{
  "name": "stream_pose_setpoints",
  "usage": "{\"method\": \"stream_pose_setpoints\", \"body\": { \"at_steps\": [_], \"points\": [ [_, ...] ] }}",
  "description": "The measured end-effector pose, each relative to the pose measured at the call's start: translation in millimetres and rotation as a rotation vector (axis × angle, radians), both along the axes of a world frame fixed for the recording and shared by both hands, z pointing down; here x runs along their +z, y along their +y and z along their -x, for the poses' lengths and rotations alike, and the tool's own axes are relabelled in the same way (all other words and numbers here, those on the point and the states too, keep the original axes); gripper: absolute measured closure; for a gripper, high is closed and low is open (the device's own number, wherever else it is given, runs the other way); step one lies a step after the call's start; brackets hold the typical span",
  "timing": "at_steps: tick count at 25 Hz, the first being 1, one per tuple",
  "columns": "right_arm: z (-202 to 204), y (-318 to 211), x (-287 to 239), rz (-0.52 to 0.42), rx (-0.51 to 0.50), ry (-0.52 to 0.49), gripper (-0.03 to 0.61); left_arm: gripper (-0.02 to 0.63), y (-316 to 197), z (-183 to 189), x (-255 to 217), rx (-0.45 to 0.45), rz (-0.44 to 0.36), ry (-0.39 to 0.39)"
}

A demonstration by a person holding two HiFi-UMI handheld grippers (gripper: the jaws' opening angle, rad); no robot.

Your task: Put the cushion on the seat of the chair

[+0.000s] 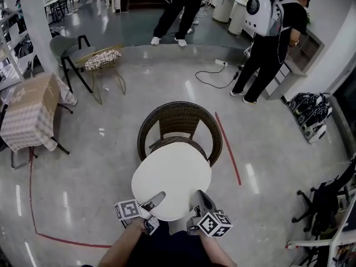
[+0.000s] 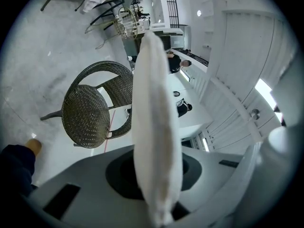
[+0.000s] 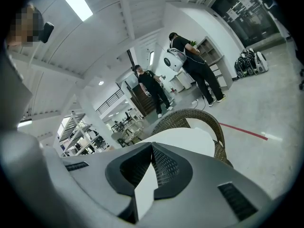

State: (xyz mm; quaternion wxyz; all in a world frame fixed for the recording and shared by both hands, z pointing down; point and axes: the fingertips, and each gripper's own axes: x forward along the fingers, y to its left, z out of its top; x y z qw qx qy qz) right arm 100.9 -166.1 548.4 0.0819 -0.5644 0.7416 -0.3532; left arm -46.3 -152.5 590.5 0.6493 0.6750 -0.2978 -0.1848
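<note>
I hold a round white cushion (image 1: 171,181) by its near edge with both grippers. The left gripper (image 1: 157,199) is shut on its near-left rim and the right gripper (image 1: 201,197) is shut on its near-right rim. The cushion hangs roughly flat in front of a brown wicker chair (image 1: 179,117) and hides most of the seat (image 1: 166,143). In the left gripper view the cushion (image 2: 154,122) stands edge-on between the jaws of the left gripper (image 2: 157,186), with the chair (image 2: 88,115) beyond. In the right gripper view the right gripper (image 3: 151,167) pinches the cushion (image 3: 183,141) before the chair (image 3: 190,118).
A red tape line (image 1: 228,149) runs on the floor right of the chair. Two people (image 1: 270,43) stand at the back, near a cable and power strip (image 1: 221,63). A wire chair (image 1: 103,65) and a cloth-covered table (image 1: 30,113) stand at left.
</note>
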Motion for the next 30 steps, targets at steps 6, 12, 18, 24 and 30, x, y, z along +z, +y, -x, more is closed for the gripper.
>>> {"method": "stream_pose_setpoints", "body": {
  "at_steps": [6, 12, 18, 24, 30],
  "points": [
    [1.8, -7.6, 7.5, 0.013, -0.005, 0.025, 0.551, 0.534, -8.5, -1.8, 15.6, 0.021, 0.063, -0.014],
    [-6.3, -11.9, 13.2, 0.032, -0.008, 0.055, 0.551, 0.534, -27.3, -9.2, 29.4, 0.039, 0.038, -0.015],
    [-7.9, -33.6, 16.7, 0.040, -0.037, 0.043, 0.551, 0.534, -45.5, -15.8, 38.7, 0.047, 0.069, -0.032],
    [-14.2, -59.2, 22.7, 0.051, -0.063, 0.055, 0.551, 0.534, -76.8, -21.9, 56.1, 0.055, 0.042, -0.064],
    [-24.1, -79.8, 36.4, 0.071, -0.052, 0.050, 0.551, 0.534, -101.0, -33.2, 77.8, 0.068, 0.080, -0.085]
  ]
}}
